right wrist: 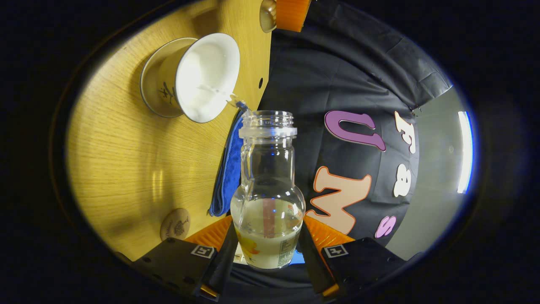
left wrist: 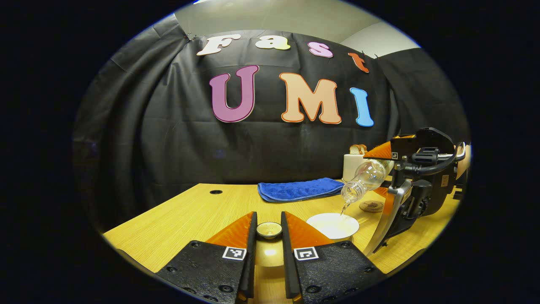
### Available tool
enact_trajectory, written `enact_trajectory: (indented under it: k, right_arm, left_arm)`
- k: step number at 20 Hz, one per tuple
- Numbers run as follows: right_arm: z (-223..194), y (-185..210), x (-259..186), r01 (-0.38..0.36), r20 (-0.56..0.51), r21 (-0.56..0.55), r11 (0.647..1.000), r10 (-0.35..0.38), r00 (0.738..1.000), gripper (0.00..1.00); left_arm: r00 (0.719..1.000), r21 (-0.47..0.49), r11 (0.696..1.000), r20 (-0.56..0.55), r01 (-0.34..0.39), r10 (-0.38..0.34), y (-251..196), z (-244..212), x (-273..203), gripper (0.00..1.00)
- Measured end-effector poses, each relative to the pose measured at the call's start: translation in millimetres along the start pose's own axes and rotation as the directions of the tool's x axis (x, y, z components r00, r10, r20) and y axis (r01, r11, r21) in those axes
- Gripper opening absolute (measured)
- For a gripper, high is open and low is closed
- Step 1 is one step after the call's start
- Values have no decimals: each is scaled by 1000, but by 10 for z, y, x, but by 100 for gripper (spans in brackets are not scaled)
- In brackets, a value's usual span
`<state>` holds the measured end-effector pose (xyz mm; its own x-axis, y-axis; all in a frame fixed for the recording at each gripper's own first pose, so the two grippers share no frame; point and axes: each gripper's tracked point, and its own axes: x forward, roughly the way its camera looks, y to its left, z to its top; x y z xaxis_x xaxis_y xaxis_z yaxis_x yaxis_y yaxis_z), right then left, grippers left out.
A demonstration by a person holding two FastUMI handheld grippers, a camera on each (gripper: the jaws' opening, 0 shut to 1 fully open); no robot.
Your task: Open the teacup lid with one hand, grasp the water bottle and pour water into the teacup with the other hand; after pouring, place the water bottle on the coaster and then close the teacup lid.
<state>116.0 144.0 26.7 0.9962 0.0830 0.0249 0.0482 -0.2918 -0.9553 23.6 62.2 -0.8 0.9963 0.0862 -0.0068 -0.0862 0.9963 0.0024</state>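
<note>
Right tongs (right wrist: 266, 249) are clamping the water bottle (right wrist: 268, 190) by its body, tilted neck-down over the open teacup (right wrist: 192, 76) on the counter (right wrist: 126, 169); a thin stream is running from the mouth into the cup. Left tongs (left wrist: 268, 236) are pinching the teacup lid (left wrist: 269, 229), held off to the cup's side. Coaster (right wrist: 175, 223) is sitting bare near the blue cloth (left wrist: 297, 189).

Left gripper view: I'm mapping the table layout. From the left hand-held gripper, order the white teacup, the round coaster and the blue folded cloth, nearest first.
1. White teacup: just right of the left hand-held gripper, under the tilted bottle.
2. Round coaster: farther right, behind the teacup.
3. Blue folded cloth: farthest back, toward the wall.
</note>
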Motion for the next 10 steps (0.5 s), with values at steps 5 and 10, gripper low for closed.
enact_trajectory:
  k: [5,10]
  right_arm:
    - [16,-139,22,56,24,-67,996,-55,998,79]
    - [45,-290,26,120,48,-138,983,-114,992,79]
  left_arm:
    - [1000,0,1000,0,-1,1,-1,-2,-3,26]
    - [1000,0,1000,1,-1,1,5,7,1,26]
